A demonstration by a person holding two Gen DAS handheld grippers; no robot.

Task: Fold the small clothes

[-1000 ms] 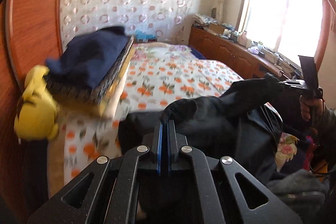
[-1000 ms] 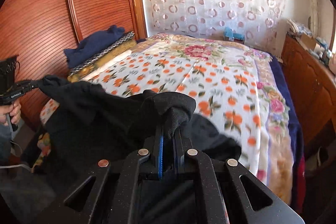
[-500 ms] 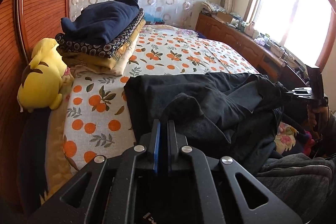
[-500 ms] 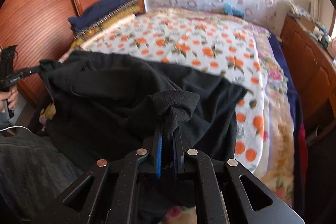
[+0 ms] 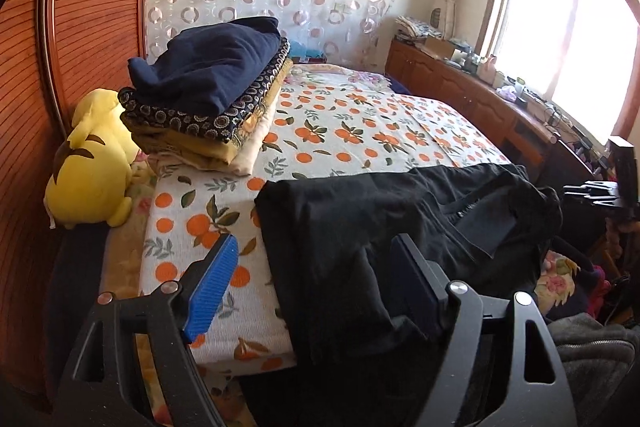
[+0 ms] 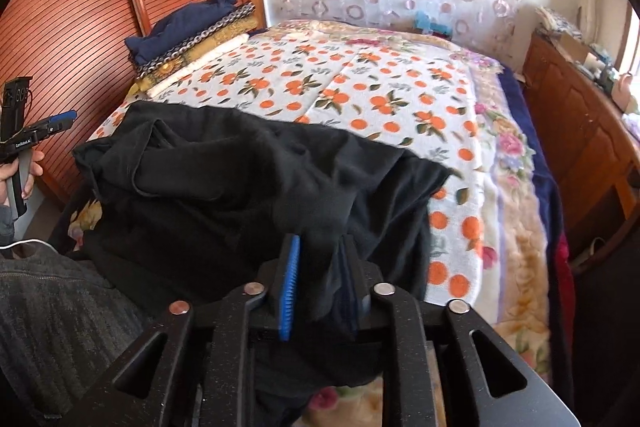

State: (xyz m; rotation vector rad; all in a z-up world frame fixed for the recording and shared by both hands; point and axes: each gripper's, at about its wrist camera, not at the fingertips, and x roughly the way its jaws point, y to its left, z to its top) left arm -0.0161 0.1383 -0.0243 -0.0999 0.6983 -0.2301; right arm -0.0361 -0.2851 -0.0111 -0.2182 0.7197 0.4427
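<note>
A black garment (image 5: 380, 227) lies spread across the near end of the bed, its lower part hanging over the edge; it also shows in the right wrist view (image 6: 248, 179). My left gripper (image 5: 316, 279) is open wide at the garment's left corner, with cloth draped over the right finger. My right gripper (image 6: 320, 279) is open part way at the garment's other corner, and a fold of black cloth still lies between its fingers. The left gripper also shows far left in the right wrist view (image 6: 52, 123).
The bed (image 5: 360, 123) has an orange-print cover. A stack of folded clothes (image 5: 208, 91) and a yellow plush toy (image 5: 92, 163) sit by the wooden headboard (image 5: 80, 27). A wooden cabinet (image 6: 580, 131) runs along the bed's right side.
Both grippers lowered the black garment onto the bed, then opened. The left gripper let go fully; the right one has opened part way.
</note>
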